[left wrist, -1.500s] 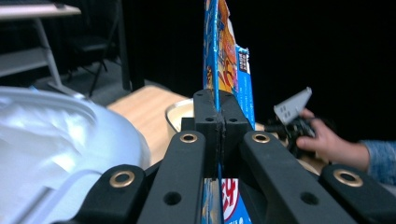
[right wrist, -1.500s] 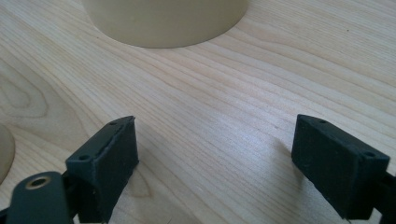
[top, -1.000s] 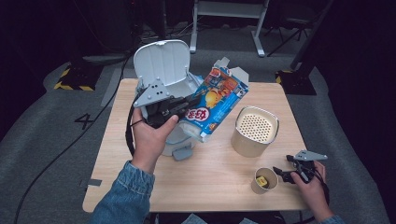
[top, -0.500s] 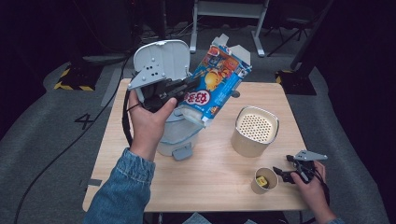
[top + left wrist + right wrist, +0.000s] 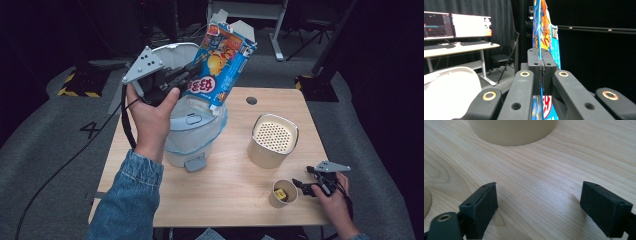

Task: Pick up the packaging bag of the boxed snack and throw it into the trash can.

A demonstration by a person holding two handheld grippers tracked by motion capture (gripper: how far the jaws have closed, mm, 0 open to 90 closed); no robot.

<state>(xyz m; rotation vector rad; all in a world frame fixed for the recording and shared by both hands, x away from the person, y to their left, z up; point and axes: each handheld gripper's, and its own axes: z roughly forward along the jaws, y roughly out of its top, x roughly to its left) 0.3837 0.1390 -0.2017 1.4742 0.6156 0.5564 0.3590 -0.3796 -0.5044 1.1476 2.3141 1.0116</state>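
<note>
Bin stands at table left; box is above it. Canister stands right of bin. Cup sits before canister, right gripper just beside it.

snack box cut by top edge, cup's yellow contents too small — unidentifiable

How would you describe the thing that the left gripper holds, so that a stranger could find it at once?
Start at the wooden table and find the white bin with its lid open on the left half. Above it, the left gripper is shut on a flattened blue carton, tilted with its torn end up. It is the one thing here with bright cartoon print; the cup and the canister are plain beige.
</note>
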